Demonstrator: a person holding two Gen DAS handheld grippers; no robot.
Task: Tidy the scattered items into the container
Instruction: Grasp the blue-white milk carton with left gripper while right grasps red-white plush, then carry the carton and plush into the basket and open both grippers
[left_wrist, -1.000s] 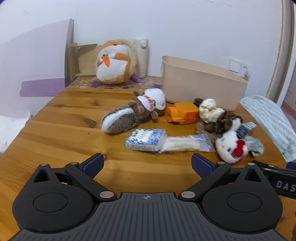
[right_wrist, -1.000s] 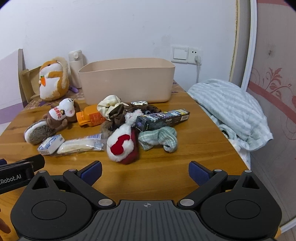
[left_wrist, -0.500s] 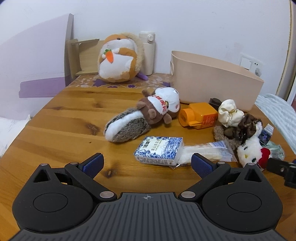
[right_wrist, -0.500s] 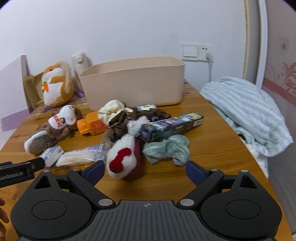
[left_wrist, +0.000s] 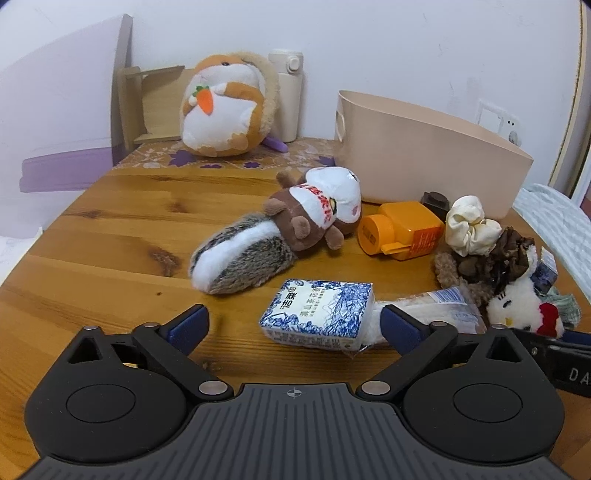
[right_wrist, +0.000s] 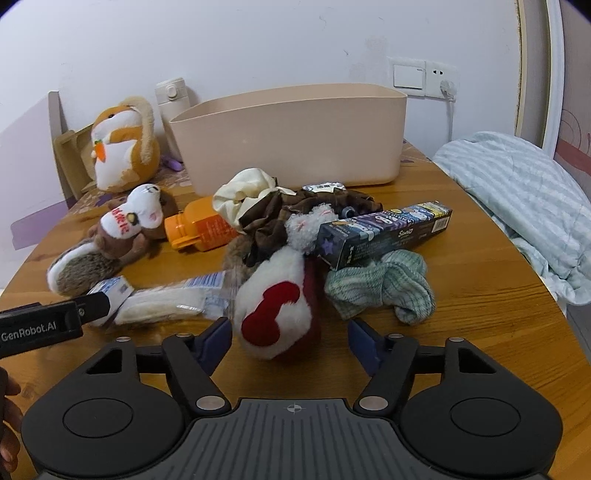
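Green cloth (right_wrist: 384, 291) shows clearly from right wrist only.

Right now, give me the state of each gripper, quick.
Left gripper: open, holding nothing, tissue pack between its fingers.
Right gripper: open, holding nothing, white plush between its fingers.

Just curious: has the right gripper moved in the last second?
Yes. The right gripper has come forward toward the bin; its open fingers now flank the white plush.
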